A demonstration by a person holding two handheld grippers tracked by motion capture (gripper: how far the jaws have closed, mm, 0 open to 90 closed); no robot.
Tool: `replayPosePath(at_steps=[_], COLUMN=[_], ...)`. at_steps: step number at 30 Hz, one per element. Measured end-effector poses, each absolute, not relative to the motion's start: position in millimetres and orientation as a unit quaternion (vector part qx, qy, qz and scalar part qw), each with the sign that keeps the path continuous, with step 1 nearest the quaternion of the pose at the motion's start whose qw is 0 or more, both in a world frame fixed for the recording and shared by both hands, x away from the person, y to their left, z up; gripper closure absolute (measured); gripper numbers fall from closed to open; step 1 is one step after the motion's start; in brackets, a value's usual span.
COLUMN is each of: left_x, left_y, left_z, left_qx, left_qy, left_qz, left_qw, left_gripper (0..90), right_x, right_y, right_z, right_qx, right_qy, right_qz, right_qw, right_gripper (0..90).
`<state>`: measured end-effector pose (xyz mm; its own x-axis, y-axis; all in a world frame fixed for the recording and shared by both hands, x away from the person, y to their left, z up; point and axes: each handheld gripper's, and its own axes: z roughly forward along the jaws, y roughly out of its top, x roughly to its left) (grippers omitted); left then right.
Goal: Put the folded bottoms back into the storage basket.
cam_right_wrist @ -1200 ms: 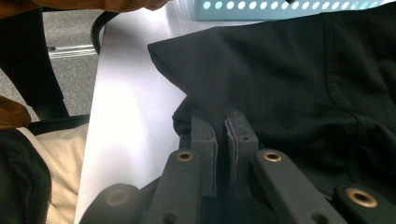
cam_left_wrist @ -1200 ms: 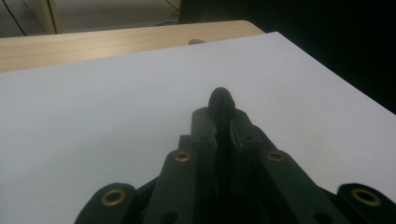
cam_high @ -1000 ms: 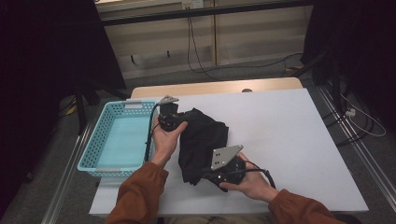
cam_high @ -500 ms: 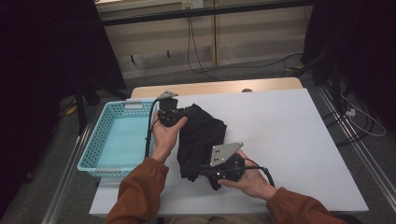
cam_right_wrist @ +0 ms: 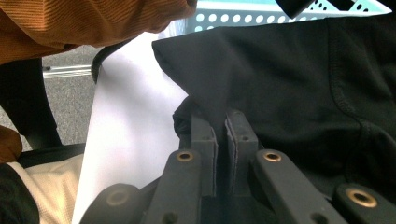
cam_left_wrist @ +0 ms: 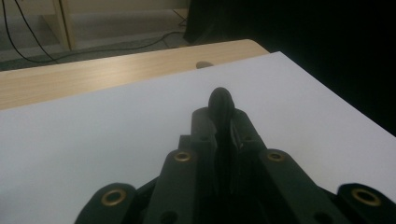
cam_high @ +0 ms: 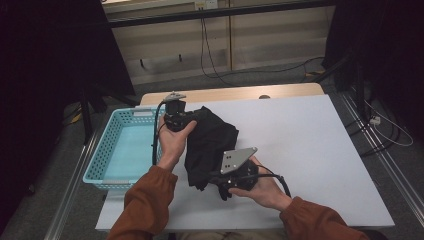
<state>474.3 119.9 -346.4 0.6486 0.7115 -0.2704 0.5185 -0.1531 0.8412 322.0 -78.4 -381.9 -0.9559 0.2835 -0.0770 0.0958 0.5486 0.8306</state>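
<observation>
A black cloth (cam_high: 210, 145) lies crumpled on the white table (cam_high: 310, 150), held at two ends. My left gripper (cam_high: 191, 118) is at its far left corner, shut, and in the left gripper view (cam_left_wrist: 219, 116) a small roll of black fabric (cam_left_wrist: 220, 99) is pinched between the jaws. My right gripper (cam_high: 214, 181) is at the cloth's near edge. The right gripper view (cam_right_wrist: 220, 123) has its jaws shut on a fold of the cloth (cam_right_wrist: 289, 74), which hangs slightly raised off the table (cam_right_wrist: 126, 116).
A light blue plastic basket (cam_high: 102, 150) stands at the table's left edge, just left of the left hand, its rim (cam_right_wrist: 243, 17) beyond the cloth. A bare wooden strip (cam_left_wrist: 93, 79) runs along the table's far edge. An orange sleeve (cam_right_wrist: 70, 23) crosses the upper left.
</observation>
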Motion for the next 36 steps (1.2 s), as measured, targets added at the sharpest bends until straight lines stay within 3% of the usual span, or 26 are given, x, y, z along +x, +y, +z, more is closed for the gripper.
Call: replayPosePath(at_steps=[36], left_x=[483], left_y=[148], left_z=[-310], left_qx=[0.742], left_qy=[0.403], left_qz=[0.130], left_qw=[0.519], left_gripper=[82.9], right_x=[339], right_y=[-52], right_z=[-354], right_qx=[0.102], right_qy=[0.856], right_qz=[0.498], right_qw=[0.093], right_gripper=[85.1])
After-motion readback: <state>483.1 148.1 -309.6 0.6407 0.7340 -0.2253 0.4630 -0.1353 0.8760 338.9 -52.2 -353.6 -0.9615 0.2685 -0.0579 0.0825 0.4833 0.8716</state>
